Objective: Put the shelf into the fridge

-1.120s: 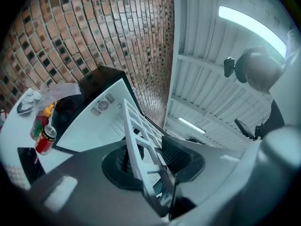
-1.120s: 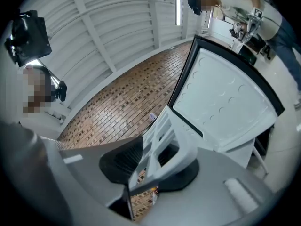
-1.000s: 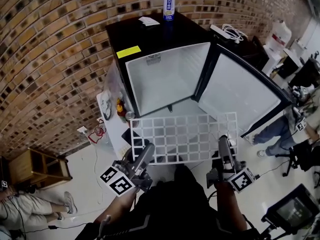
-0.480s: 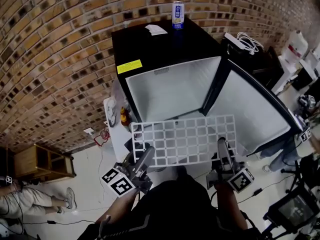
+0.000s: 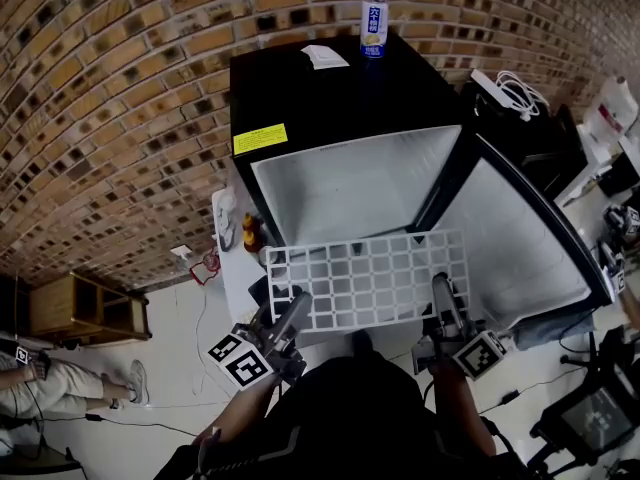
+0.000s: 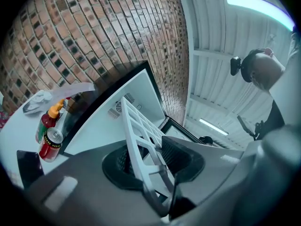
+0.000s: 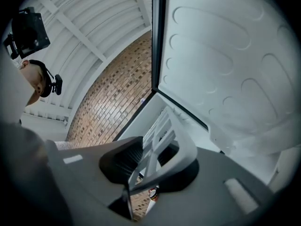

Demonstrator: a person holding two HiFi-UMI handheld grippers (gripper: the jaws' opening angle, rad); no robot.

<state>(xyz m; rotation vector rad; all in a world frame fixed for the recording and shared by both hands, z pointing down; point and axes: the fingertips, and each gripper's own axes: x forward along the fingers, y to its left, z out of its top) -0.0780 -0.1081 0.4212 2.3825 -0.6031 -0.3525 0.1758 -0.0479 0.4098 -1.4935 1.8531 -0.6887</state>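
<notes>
Shelf: the white plastic lattice shelf [image 5: 368,278], a flat grid of square openings, is held level in the air just in front of the fridge's open mouth, not yet inside.
Left gripper: the left gripper [image 5: 296,305] has its jaws closed on the shelf's near left edge; its ribbed black pads press a white bar from both sides.
Right gripper: the right gripper [image 5: 440,290] is clamped the same way on the near right edge, at the rounded corner of the frame.
Fridge: the small matt black fridge [image 5: 330,98] has a smooth white lining; its door [image 5: 520,238] stands open to the right, with moulded oval ridges on its inner face.
On top: a blue-and-white drinks can [image 5: 373,28] and a white slip of paper [image 5: 324,56] at the far edge, a yellow sticker [image 5: 260,139] at the near edge.
Left of fridge: a white worktop [image 5: 232,258] carries a red sauce bottle [image 6: 47,121] and a red can [image 6: 51,144].
Backdrop: a rough brown brick wall [image 5: 110,98].
</notes>
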